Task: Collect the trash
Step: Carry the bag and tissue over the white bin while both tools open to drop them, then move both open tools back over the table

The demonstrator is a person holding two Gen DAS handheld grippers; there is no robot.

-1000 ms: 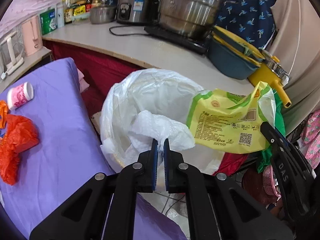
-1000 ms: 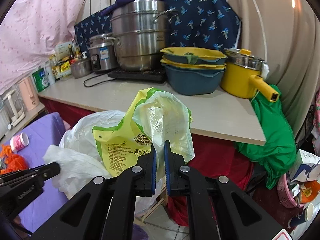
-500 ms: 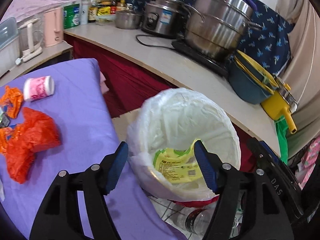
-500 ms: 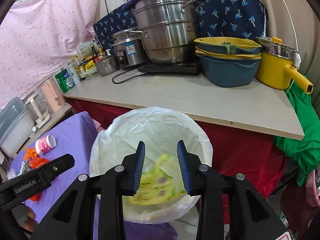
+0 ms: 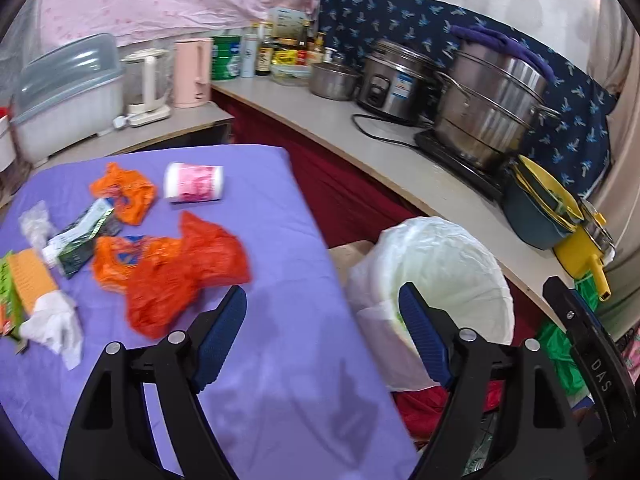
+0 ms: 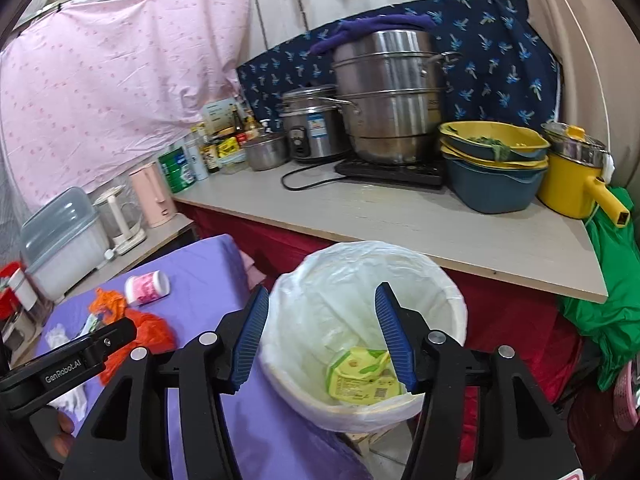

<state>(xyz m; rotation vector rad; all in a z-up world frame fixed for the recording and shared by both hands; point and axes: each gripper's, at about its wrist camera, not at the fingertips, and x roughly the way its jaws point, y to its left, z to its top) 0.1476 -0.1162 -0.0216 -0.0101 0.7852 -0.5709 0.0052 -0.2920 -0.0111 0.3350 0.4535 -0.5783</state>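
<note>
A bin lined with a white bag (image 6: 400, 280) stands beside the purple table (image 5: 260, 208); it also shows in the left wrist view (image 5: 448, 264). A yellow-green wrapper (image 6: 360, 376) lies inside it. My right gripper (image 6: 322, 336) is open and empty above the bin's mouth. My left gripper (image 5: 320, 336) is open and empty over the table's right edge, near an orange plastic bag (image 5: 176, 272). On the table lie a pink-and-white cup on its side (image 5: 194, 182), a smaller orange wrapper (image 5: 124, 192), a dark green packet (image 5: 80, 236) and white tissue (image 5: 52, 324).
A counter (image 6: 420, 224) behind the bin holds a big steel steamer (image 6: 388, 96), a rice cooker (image 6: 312, 128), stacked basins (image 6: 492, 168), a yellow pot (image 6: 576, 180) and bottles. A green bag (image 6: 612, 300) hangs at the counter's right end.
Both grippers have opened. The right one dropped the yellow-green wrapper into the bin; the left let go of the white bag and swung left toward the table trash.
</note>
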